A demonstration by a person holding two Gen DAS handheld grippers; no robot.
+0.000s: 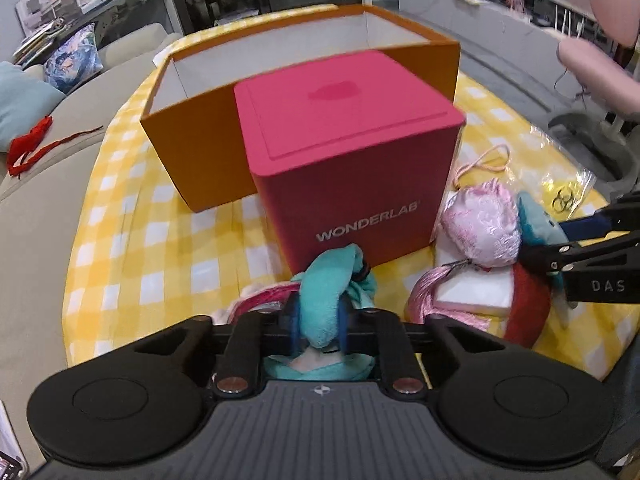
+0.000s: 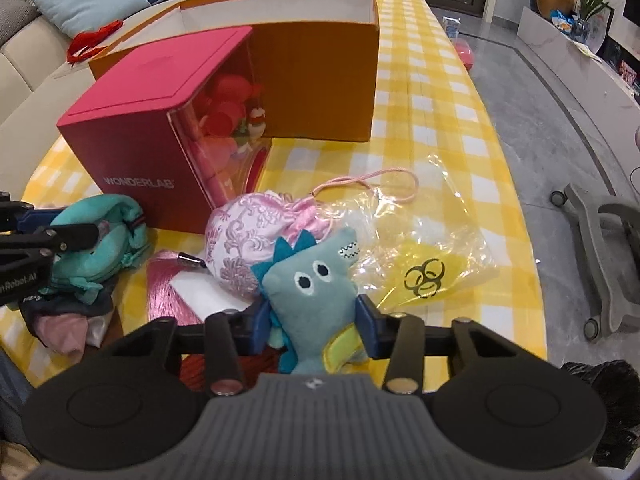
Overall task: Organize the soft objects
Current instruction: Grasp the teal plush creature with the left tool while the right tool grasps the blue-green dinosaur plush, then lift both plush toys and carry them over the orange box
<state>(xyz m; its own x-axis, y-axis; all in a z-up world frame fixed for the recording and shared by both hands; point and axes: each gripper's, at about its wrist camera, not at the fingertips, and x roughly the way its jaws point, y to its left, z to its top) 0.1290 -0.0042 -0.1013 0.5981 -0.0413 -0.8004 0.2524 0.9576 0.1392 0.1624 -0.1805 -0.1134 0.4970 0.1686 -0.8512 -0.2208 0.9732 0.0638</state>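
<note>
Taking the pink WONDERLAB box (image 2: 132, 148) as the landmark, the left gripper (image 1: 319, 316) sits in front of it, its blue pads clamped on a turquoise plush (image 1: 326, 300) that bulges up between them. Behind the pink box stands an open orange box (image 1: 224, 92), touching its back. To the right of the pink box, near its front corner, lies a pink brocade pouch (image 2: 248, 248) with a looped cord. In front of that pouch, the right gripper (image 2: 316, 316) has its fingers (image 2: 370, 326) pressed on both sides of a blue-green dinosaur plush (image 2: 316, 284). Further right, a clear plastic bag (image 2: 424, 248) with a yellow biohazard print lies on the yellow checked tablecloth (image 2: 460, 128).
</note>
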